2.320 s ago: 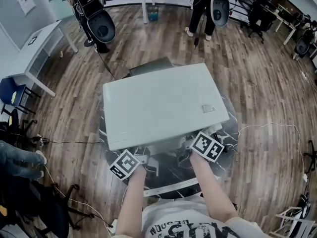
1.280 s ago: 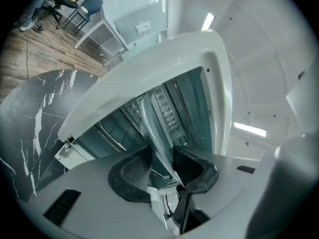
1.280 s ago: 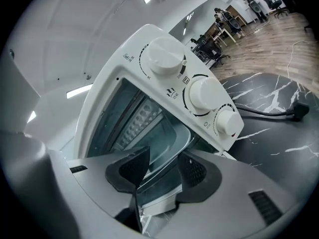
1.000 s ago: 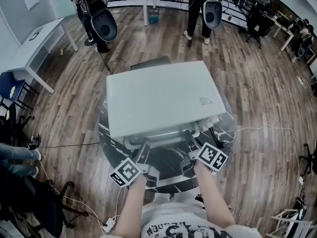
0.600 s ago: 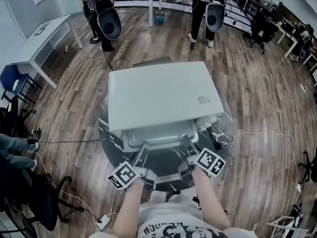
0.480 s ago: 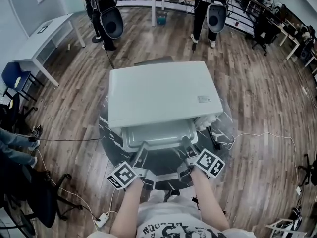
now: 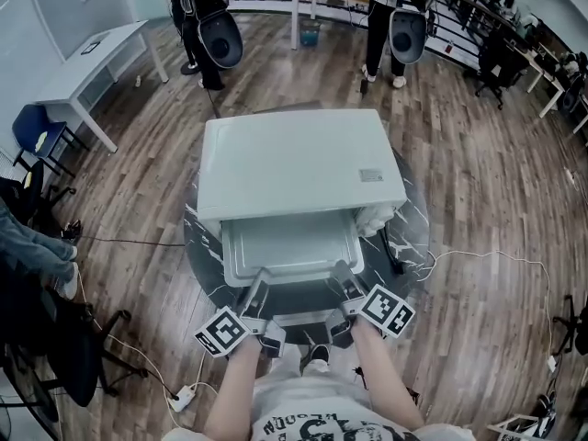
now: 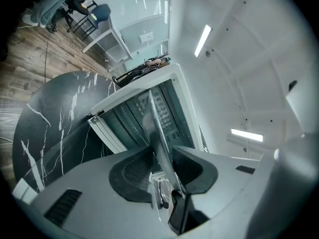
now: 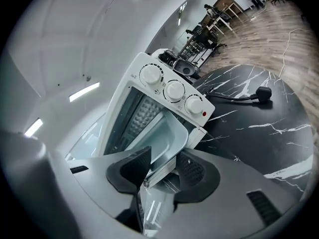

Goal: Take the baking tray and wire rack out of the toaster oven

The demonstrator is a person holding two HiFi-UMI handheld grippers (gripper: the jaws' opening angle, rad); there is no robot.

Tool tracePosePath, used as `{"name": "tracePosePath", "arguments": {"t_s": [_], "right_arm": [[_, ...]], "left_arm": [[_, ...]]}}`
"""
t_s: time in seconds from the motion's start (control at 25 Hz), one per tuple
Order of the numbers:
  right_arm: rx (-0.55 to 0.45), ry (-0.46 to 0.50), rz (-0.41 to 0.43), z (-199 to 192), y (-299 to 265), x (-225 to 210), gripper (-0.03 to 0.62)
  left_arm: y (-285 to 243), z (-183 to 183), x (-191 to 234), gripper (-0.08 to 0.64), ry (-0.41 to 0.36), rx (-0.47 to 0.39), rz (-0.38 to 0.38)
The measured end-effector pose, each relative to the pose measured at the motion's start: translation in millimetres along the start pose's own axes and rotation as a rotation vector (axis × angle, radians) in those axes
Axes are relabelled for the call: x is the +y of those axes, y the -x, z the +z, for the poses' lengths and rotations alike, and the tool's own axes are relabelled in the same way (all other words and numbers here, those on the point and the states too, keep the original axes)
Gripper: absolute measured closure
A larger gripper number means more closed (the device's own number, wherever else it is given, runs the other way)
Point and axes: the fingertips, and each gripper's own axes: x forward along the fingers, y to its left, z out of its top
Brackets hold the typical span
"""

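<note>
A white toaster oven (image 7: 299, 168) stands on a round black marble table (image 7: 415, 228), its door (image 7: 299, 318) folded down toward me. The metal baking tray (image 7: 292, 246) sticks halfway out of the oven mouth. My left gripper (image 7: 256, 289) is shut on the tray's front rim near its left corner; in the left gripper view the tray (image 8: 155, 128) shows edge-on between the pads (image 8: 133, 173). My right gripper (image 7: 343, 280) holds the rim near the right corner, its jaws closing on the tray (image 9: 167, 131). I cannot make out the wire rack.
Three oven knobs (image 9: 174, 90) sit on the panel to the right of the oven mouth. A black plug and cord (image 9: 260, 93) lie on the table to the right. People stand at the back (image 7: 207, 16). A white desk (image 7: 96, 58) and chairs are on the left.
The baking tray has slid out of the oven toward me. Both grippers have drawn back together with its front rim between their pads.
</note>
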Motion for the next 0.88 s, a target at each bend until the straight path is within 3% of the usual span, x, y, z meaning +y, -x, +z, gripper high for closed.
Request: {"name": "tracePosePath", "arguments": {"t_s": [0.88], "right_arm": [[0.026, 0.033, 0.043, -16.2, 66.0, -5.3, 0.453]], "left_arm": [[56.7, -42.7, -17.7, 0.445, 0.018, -0.057, -0.016]]}}
